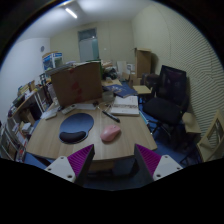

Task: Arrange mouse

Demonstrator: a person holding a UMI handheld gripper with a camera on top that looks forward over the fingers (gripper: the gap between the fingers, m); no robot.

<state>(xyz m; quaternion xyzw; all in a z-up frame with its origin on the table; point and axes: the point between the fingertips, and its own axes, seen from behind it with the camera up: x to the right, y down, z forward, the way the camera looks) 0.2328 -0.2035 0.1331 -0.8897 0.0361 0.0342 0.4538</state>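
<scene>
My jaws (113,160) are spread and empty, well back from the bench (50,143). The pink mouse (110,133) lies ahead between them, just right of the mousepad (76,126).

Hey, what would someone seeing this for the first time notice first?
Probably the pink mouse lying on the round wooden table, just right of a dark blue mouse pad and well beyond the open tongs, which hold nothing. Behind them stands a cardboard box, and a black office chair sits to the table's right.
</scene>
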